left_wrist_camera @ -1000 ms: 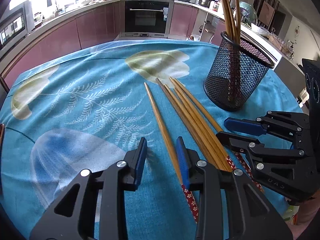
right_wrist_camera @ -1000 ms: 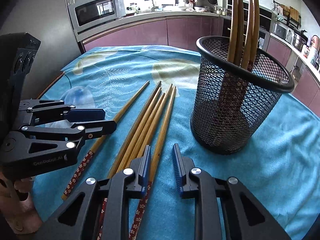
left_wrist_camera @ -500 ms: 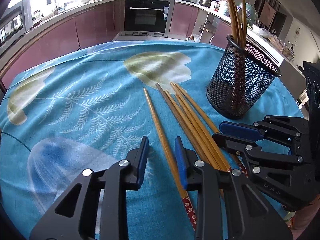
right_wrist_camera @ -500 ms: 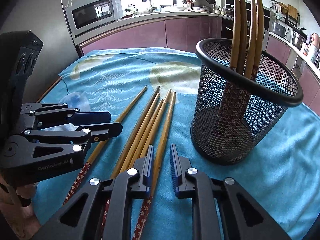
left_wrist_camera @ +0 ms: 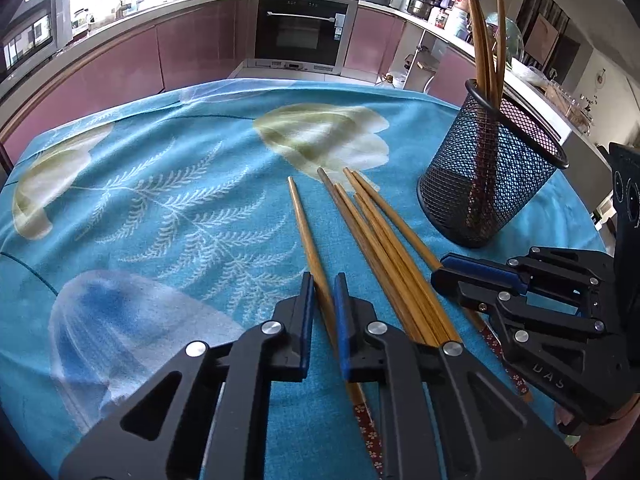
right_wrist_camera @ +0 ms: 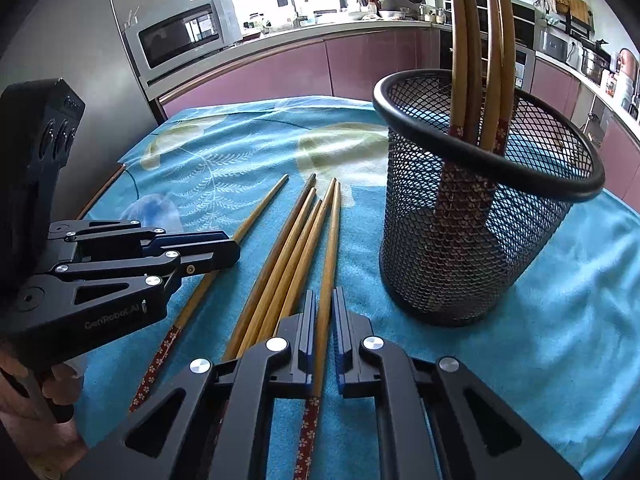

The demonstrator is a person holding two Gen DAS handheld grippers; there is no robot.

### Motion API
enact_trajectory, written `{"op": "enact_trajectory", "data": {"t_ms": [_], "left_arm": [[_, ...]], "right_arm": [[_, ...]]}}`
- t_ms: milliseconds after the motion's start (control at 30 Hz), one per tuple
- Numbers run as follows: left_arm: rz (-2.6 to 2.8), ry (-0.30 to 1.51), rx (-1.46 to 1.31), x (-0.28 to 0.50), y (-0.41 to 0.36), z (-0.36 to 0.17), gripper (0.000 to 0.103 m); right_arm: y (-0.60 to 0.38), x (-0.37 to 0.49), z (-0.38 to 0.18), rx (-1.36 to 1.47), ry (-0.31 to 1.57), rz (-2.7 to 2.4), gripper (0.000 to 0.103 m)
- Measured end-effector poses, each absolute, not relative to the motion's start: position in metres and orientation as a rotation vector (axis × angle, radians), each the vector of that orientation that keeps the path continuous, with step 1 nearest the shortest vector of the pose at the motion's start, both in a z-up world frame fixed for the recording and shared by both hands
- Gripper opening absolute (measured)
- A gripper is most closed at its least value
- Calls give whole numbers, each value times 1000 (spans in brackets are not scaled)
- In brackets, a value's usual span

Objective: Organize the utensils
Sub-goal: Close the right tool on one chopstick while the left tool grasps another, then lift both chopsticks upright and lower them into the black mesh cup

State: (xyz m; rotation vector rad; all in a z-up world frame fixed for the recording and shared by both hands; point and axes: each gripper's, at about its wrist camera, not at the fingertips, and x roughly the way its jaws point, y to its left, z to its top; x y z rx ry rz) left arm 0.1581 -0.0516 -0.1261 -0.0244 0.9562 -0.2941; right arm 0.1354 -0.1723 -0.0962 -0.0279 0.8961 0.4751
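Two hand-held grippers work over a table covered in a blue leaf-print cloth (left_wrist_camera: 168, 208), on which loose wooden chopsticks lie side by side with their tips pointing away and their red patterned ends nearest the cameras. The left gripper (left_wrist_camera: 322, 300) straddles the lone chopstick (left_wrist_camera: 306, 232), which lies apart on the left of the group; its blue pads sit narrow on either side of the shaft, near closing, though whether they already press the wood cannot be told. The right gripper (right_wrist_camera: 322, 320) likewise brackets the rightmost chopstick (right_wrist_camera: 330, 248) of the bundle of four others (right_wrist_camera: 288, 256), its jaws narrow with a sliver of gap showing on the right side. A black mesh holder (right_wrist_camera: 472, 248) stands upright on the cloth to the right of the bundle, well clear of it, with several chopsticks (right_wrist_camera: 478, 40) already standing inside, tips upward. The step in hand appears to be the grasp: one chopstick per gripper, neither lifted. The next move probably calls for full closure on each shaft, a lift clear of the neighbouring sticks without dragging them, a turn toward vertical, and a lowering through the holder's rim (left_wrist_camera: 520, 120) beside those already in it.
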Motion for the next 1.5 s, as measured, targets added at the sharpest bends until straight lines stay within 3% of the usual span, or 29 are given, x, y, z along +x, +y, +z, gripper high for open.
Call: {"op": "enact_trajectory", "data": {"t_ms": [733, 1500], "left_arm": [[-354, 922, -118, 138, -32, -107, 8], [-533, 780, -230, 104, -19, -38, 8]], "right_arm": [[-186, 119, -75, 62, 852, 561, 5], [-201, 98, -30, 118, 701, 616, 6]]}}
